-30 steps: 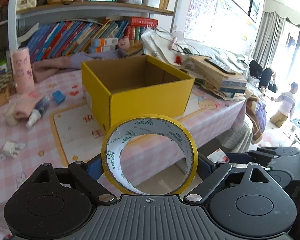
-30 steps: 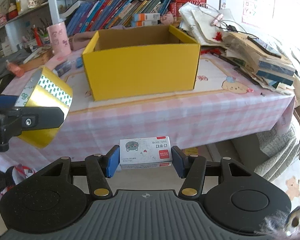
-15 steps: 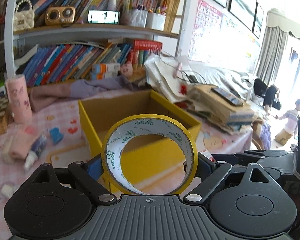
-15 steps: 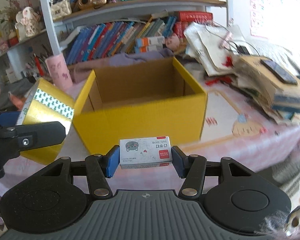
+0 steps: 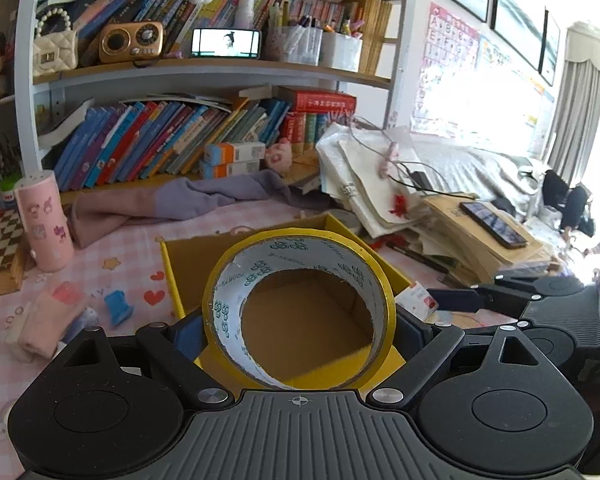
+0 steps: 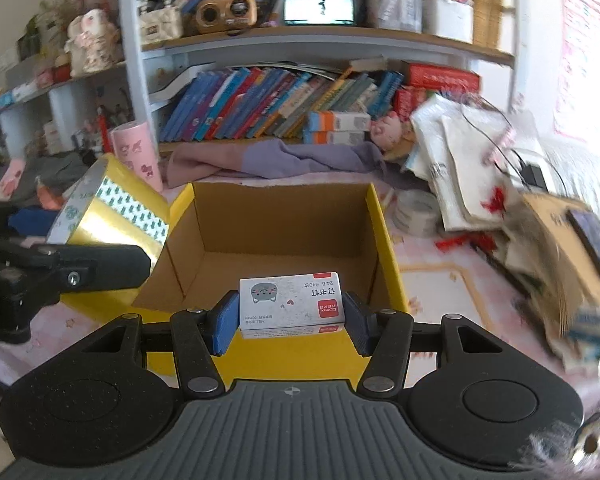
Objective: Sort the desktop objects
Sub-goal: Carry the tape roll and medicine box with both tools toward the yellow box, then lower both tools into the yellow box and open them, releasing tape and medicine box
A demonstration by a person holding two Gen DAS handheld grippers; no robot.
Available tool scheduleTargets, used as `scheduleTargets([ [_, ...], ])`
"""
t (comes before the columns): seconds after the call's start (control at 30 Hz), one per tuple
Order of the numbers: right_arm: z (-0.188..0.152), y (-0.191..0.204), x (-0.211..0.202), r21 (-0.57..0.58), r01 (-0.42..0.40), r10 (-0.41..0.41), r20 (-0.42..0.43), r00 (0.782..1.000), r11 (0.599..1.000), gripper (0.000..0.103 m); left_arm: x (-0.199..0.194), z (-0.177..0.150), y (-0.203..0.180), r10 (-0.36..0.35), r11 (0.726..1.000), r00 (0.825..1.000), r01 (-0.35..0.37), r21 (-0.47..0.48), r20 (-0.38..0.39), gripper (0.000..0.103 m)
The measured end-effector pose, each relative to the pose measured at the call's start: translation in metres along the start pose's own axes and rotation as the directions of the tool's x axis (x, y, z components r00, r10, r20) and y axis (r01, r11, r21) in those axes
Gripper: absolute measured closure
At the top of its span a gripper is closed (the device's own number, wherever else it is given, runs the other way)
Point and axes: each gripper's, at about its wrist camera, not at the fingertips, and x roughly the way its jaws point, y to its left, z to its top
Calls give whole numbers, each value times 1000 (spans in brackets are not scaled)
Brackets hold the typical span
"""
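Pink checked cloth with small hearts and stars covers the surface [image 5: 112, 256], which sits under a bookshelf [image 5: 204, 76] crammed with slanting books. On the shelf board above stand a wooden radio [image 5: 131, 41], a quilted cream handbag [image 5: 55, 49], a phone [image 5: 226, 43] showing a video, and white pen pots. Straight ahead of both tools lies an open yellow cardboard box [image 6: 384, 240], brown and bare inside. The left tool [image 5: 300, 320] is clenched on a roll of yellow tape [image 5: 300, 240], its jaws spread wide to either side of the ring, and the roll hangs over the near part of the box. The right tool [image 6: 290, 312] is clamped on a small white staple box [image 6: 290, 306] printed with a grey cat face, held just above the near wall of the yellow box. To the left of the left tool stand a pink cylinder [image 5: 44, 220] with stickers, a small blue piece [image 5: 118, 307] and a pink fuzzy item [image 5: 46, 320]. Beyond the box a mauve cloth [image 6: 276, 160] is bunched against the books. To the right of the right tool, a heap of paper bags and cardboard [image 5: 460, 224] carries another phone [image 5: 494, 224], with a clear tape roll [image 6: 416, 212] just beside the box's far right corner. Further right, an alphabet poster [image 5: 448, 64], framed pictures and grey curtains [image 5: 576, 120] line a bright window wall.
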Motion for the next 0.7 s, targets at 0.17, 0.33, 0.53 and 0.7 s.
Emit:
scheduleTargets([
  [0.17, 14, -14, 22, -109, -50, 48, -14, 999, 993, 51, 21, 12, -4, 37, 999, 999, -36, 25, -24, 11],
  [0.33, 24, -21, 43, -217, -110, 104, -39, 994, 970, 51, 44, 20, -7, 64, 997, 997, -62, 54, -51, 11],
  [0.53, 33, -26, 72, -391, -183, 159, -92, 983, 902, 51, 76, 28, -7, 104, 989, 991, -93, 115, -89, 10],
  [0.7, 42, -25, 104, -556, -226, 180, -138, 974, 800, 51, 108, 30, 0, 154, 979, 975, -128, 160, -161, 10],
])
